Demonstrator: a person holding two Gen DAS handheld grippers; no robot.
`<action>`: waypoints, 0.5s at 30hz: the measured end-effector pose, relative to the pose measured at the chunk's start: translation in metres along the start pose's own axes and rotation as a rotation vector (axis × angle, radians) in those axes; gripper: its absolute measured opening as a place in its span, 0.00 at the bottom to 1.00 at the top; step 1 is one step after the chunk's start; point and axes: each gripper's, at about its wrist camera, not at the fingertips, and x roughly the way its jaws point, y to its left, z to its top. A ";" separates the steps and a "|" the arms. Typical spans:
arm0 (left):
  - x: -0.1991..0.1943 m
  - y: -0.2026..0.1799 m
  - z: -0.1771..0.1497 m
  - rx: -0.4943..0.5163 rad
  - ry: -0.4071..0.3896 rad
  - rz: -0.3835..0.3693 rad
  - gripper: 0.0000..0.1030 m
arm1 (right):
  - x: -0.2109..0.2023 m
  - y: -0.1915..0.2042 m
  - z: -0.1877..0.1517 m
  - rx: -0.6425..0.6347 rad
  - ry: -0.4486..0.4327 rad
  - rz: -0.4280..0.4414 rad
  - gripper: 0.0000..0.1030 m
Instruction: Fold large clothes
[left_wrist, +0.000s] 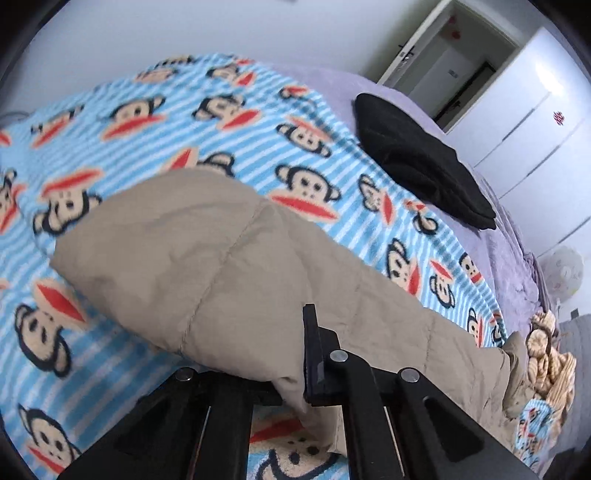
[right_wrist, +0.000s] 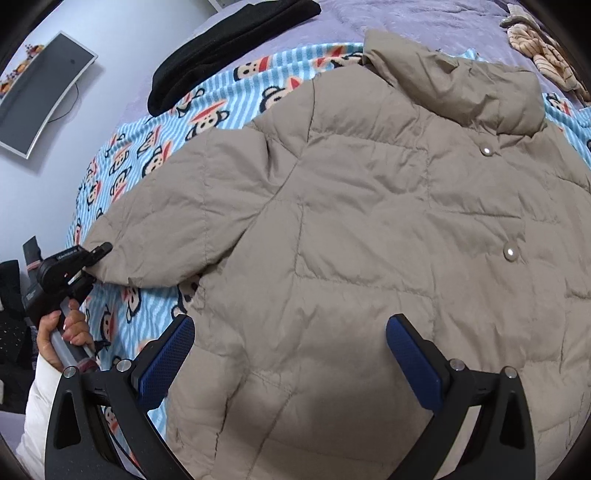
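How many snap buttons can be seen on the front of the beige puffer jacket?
2: one snap button just below the collar, and another snap button lower down the front of the beige puffer jacket. More may be hidden further down, out of frame.

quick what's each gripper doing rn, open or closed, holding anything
Left gripper: closed on the cuff of the beige jacket's sleeve.
Right gripper: open, hovering over the jacket's lower body, holding nothing.

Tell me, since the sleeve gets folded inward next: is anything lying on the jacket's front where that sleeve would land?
Nothing visible does. The left gripper is shut on the sleeve cuff, and the jacket front is bare apart from its snaps. The right gripper hovers open over the lower front. The black garment lies apart.
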 end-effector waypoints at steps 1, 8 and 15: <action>-0.009 -0.010 0.002 0.041 -0.027 -0.002 0.07 | 0.001 0.002 0.005 0.004 -0.021 0.012 0.89; -0.067 -0.076 -0.002 0.278 -0.141 -0.099 0.07 | 0.041 0.014 0.037 0.073 -0.042 0.186 0.12; -0.081 -0.169 -0.033 0.455 -0.084 -0.311 0.07 | 0.102 0.021 0.045 0.125 0.018 0.297 0.12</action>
